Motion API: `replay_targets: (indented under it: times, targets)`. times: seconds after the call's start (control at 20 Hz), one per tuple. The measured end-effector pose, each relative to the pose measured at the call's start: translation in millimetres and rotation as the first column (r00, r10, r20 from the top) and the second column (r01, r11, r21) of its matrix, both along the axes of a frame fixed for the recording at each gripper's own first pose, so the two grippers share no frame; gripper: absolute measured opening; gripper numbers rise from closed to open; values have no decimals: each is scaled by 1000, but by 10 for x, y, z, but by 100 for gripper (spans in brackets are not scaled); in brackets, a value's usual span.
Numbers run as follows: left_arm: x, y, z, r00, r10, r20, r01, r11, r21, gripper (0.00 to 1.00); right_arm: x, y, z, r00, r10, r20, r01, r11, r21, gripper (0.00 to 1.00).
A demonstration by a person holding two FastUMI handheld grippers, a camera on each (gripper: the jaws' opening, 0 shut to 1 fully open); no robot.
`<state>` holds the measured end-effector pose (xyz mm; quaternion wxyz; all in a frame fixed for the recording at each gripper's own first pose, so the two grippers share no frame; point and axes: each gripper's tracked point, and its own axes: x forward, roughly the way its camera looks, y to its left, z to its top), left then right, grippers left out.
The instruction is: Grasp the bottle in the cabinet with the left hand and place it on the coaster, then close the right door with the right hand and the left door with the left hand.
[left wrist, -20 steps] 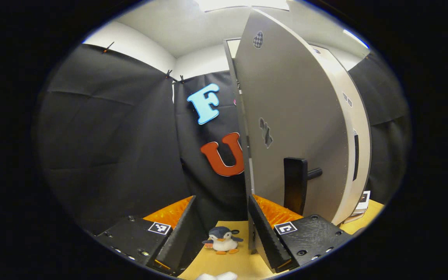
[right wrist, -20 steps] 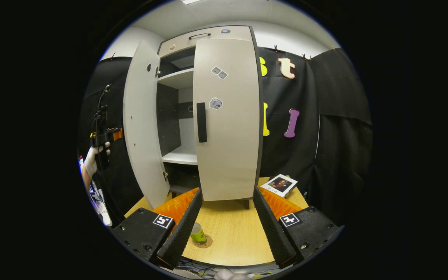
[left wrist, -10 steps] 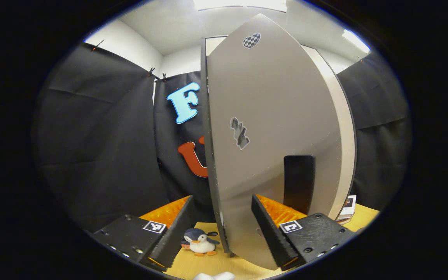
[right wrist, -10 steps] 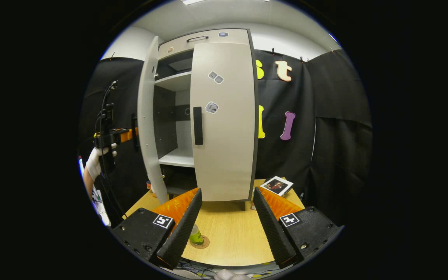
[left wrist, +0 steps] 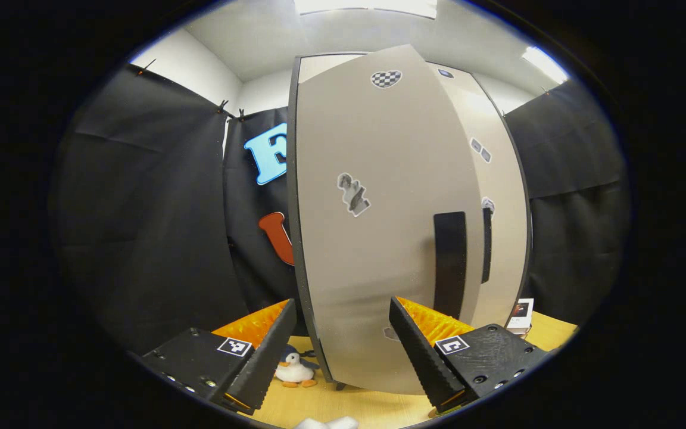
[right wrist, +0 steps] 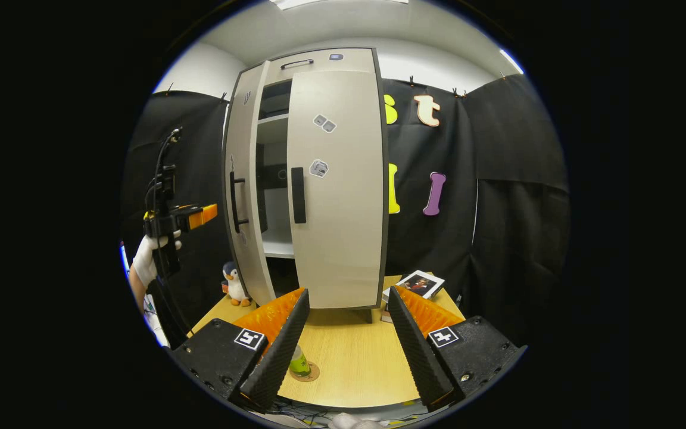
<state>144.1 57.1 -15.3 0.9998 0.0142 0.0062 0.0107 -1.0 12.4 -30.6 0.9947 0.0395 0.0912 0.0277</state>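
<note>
The cabinet's left door (left wrist: 379, 226) stands slightly ajar, its outer face and dark handle (left wrist: 450, 262) close in front of my left gripper (left wrist: 343, 357), which is open and holds nothing. In the right gripper view, a gloved hand holds the left gripper (right wrist: 200, 214) just left of that left door (right wrist: 245, 190); I cannot tell whether it touches. The right door (right wrist: 337, 190) is shut. A green bottle (right wrist: 299, 363) stands on the round coaster (right wrist: 313, 374) on the table, partly hidden by a finger of my right gripper (right wrist: 346, 339), which is open and empty.
A toy penguin (right wrist: 234, 285) stands on the wooden table (right wrist: 355, 357) by the cabinet's left foot, also seen as the penguin (left wrist: 294, 370) low in the left gripper view. A book (right wrist: 420, 284) lies at the cabinet's right. Black cloth walls surround the booth.
The left door has swung from wide open to nearly shut, and the left gripper has followed it rightward. The right gripper has barely moved; the bottle stays on the coaster.
</note>
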Motion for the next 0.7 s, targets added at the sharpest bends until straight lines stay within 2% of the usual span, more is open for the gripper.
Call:
replay_targets:
  times: [0.4, 0.7]
  targets:
    - [-528, -220, -58, 1000, -27, 1, 27, 1000, -15, 96, 56, 73, 103, 999, -19, 49, 19, 1000, -1, 82]
    - [-933, -208, -196, 1000, 4, -15, -5, 999, -48, 96, 116, 232, 42, 999, -2, 42, 2, 1000, 15, 82]
